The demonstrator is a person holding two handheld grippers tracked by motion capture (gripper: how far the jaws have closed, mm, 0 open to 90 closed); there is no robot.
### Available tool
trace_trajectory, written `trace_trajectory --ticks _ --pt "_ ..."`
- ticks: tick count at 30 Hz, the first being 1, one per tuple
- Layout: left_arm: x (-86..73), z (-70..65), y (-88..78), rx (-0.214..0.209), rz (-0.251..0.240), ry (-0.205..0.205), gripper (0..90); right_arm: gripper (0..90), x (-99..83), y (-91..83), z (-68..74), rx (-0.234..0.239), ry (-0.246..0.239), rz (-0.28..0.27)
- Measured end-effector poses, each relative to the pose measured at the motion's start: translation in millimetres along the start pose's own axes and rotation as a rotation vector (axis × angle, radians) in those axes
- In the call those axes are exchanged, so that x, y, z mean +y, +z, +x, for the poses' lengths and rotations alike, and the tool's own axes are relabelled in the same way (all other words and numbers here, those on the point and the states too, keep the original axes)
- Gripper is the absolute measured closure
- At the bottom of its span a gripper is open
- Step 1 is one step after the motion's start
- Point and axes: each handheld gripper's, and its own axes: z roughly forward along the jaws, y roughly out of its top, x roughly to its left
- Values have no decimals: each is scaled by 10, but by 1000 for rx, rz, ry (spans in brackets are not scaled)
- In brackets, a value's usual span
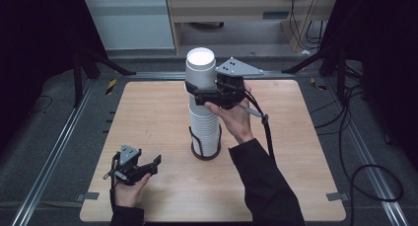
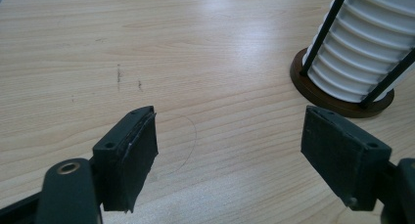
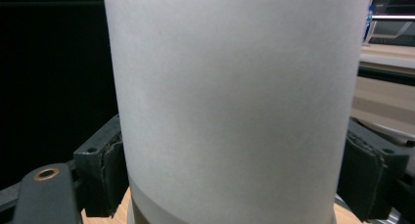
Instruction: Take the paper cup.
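**Top cup gripped above the stack**

Your right gripper (image 1: 197, 95) had its two black jaws clamped on the white paper cup (image 1: 200, 68), one pad pressed to each side of the cup's wall, as the right gripper view made plain. That cup sat at the very top of the tall stack of white ribbed paper cups (image 1: 204, 127), upright, its open mouth facing up. Whether its base was already clear of the cup beneath or nested in it, you could not tell from the high view, because the gripper body covered the join. The stack itself stood in the round dark-brown holder with thin black upright rods (image 1: 205, 153), near the middle of the light wooden table (image 1: 157, 112). Your right hand (image 1: 235, 118) reached in from the near right, with the gripper's cable trailing back along your dark sleeve.

Your left gripper (image 1: 158, 160) rested low near the front left of the table, well apart from the stack. Its jaws stood apart with nothing between them; in the left gripper view only bare wood lay between the pads (image 2: 139, 150), and the holder's base showed off towards the upper right.
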Motion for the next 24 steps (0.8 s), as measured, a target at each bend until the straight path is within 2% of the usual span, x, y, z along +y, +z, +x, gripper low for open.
trace_trajectory --ticks 14,15,19,24 --pt "-2 -2 -5 7 1 5 240 151 258 -109 24 0 -22 -62" --pt "-5 0 -9 8 0 8 284 151 294 -131 19 3 -20 -73" --pt "-12 29 -22 10 8 1 317 151 348 -180 -12 -5 -15 -86" --pt "-14 47 -37 4 -7 7 362 150 392 -249 -53 -16 -15 -99"
